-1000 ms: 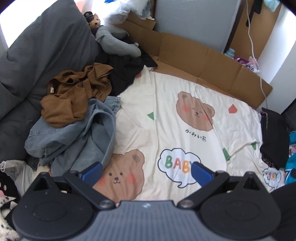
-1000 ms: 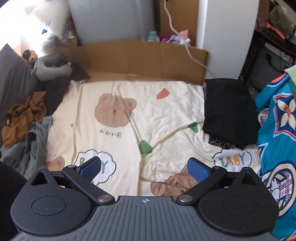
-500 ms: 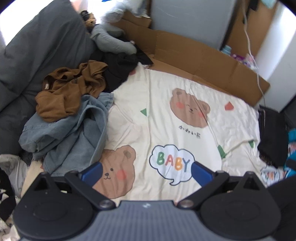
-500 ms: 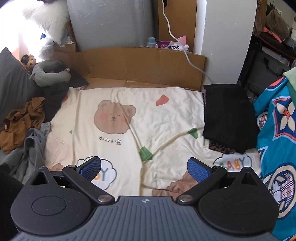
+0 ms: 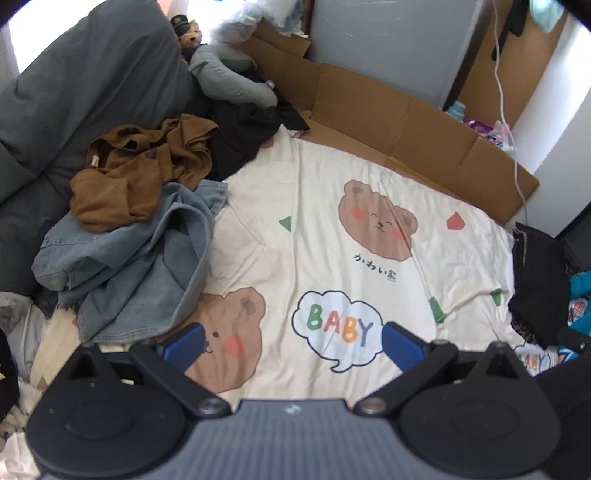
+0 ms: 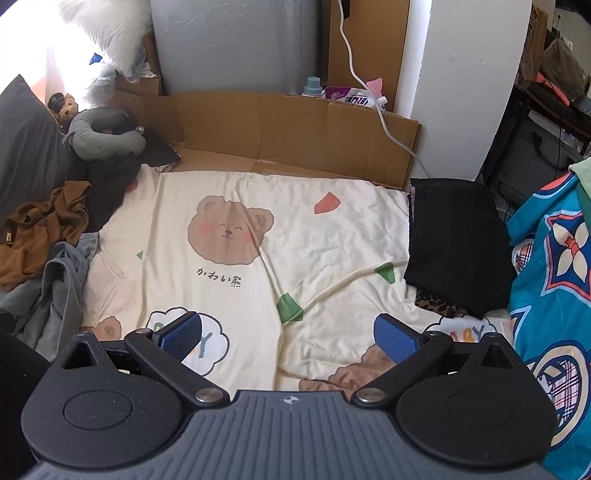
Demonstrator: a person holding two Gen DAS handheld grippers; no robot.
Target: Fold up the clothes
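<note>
Left gripper (image 5: 291,341) jaws spread wide, nothing between the 2 blue pads, hanging above the near part of a cream bear-print sheet (image 5: 314,236); the "BABY" cloud print (image 5: 338,328) sits between its fingers and a brown bear face lies under the left pad. Right gripper (image 6: 290,336) jaws also spread wide and empty, above the same sheet (image 6: 332,251), its left pad over a cloud print, its right pad over a rumpled fold near the near edge. Clothes to fold lie in a heap at the left edge of the sheet: a blue denim garment (image 5: 125,273) nearest, overlapping the sheet's left side, with a crumpled brown garment (image 5: 140,173) resting on its far part and touching it. From the right wrist the same brown garment (image 6: 37,232) and denim (image 6: 55,295) show at far left. Beyond the brown one lies a dark black garment (image 5: 240,136), then a grey neck pillow (image 5: 229,79) with a small plush toy (image 5: 188,31) beside it, against a dark grey cushion (image 5: 74,92) on the left. On the right side of the sheet sits a folded black garment (image 6: 454,243) on top of a leopard-print piece (image 6: 436,304). Right of that is a turquoise patterned fabric (image 6: 554,295). Flattened cardboard (image 6: 295,129) lines the far edge, with a white cable (image 6: 373,96) trailing over it and a bottle (image 6: 313,85) behind.
</note>
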